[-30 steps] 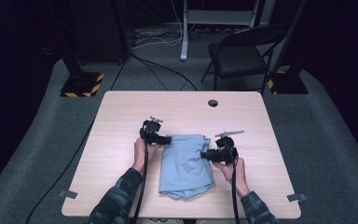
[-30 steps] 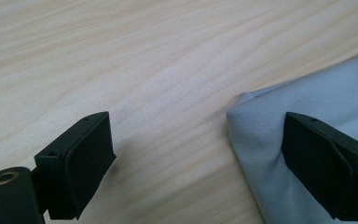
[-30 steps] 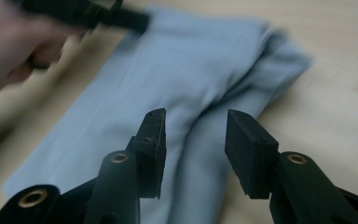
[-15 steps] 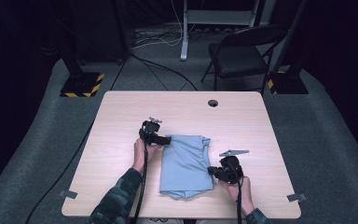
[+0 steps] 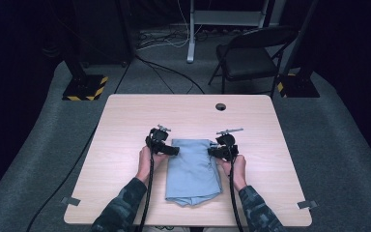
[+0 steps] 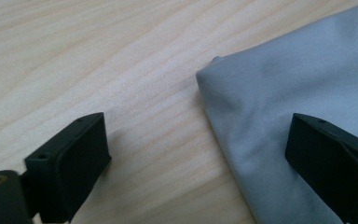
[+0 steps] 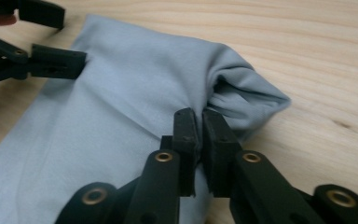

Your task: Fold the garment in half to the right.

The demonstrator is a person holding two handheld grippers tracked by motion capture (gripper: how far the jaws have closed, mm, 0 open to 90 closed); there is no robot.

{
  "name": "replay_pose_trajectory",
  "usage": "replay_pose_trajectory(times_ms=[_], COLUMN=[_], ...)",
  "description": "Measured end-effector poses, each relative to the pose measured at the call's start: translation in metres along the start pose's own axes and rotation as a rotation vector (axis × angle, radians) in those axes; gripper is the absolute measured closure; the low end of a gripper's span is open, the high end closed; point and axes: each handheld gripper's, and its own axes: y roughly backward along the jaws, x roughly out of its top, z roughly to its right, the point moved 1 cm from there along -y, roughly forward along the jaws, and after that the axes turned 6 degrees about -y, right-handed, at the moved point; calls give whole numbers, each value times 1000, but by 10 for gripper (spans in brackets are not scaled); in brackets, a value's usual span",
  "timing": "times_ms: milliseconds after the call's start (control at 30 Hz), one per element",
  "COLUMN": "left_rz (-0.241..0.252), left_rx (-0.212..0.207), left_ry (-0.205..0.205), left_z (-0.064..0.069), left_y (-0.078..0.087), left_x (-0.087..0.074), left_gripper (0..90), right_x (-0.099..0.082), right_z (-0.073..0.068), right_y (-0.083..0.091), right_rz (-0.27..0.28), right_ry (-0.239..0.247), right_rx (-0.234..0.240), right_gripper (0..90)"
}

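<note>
Folded cloth between two grippers, right one pinching its far corner.

Light blue cloth [image 5: 193, 169] lies folded on the wooden table [image 5: 125, 121], near its front edge, long side running away from the person. Right gripper [image 7: 200, 116] at the cloth's far right corner; its jaws have just been closing and now stand pressed together on a bunched fold of fabric. Left gripper [image 6: 196, 140] at the far left corner, jaws spread wide: one over bare wood, the other over the cloth's edge, gripping nothing.

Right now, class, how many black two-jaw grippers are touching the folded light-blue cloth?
2. The left gripper sits open at the folded light-blue cloth's far left corner; the right gripper is pinched shut on its far right corner.
</note>
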Motion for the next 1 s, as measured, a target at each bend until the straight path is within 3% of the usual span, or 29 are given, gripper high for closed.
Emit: replay_pose_trajectory(times_ms=[67,200,333,433,500,533,633,800,1000], left_rz=[5,9,35,48,56,55,50,7,8], left_rx=[1,-6,-18,-22,-15,-15,-25,-3,-12], left_ry=[-5,6,31,12,-10,-25,-60,-116,-111], left_z=[-1,-2,-1,10,19,27,43,64,61], left_y=[0,-1,15,37,48,55,67,66,59], left_x=[0,2,0,-12,-23,-32,-51,-73,-76], left_gripper=[53,52,44,31,23,15,2,2,0], right_x=[-3,-4,-6,-17,-28,-34,-53,-75,-81], right_z=[8,9,3,-4,-6,-8,-15,-17,-16], right_y=[4,7,19,36,45,48,53,47,32], right_rz=[40,77,70,58,68,58,39,8,-28], right_ry=[-34,-41,-7,45,65,83,126,160,187], right_rx=[-3,11,24,-35,-71,-83,-109,-153,-184], right_gripper=[871,824,546,280,208,139,48,15,3])
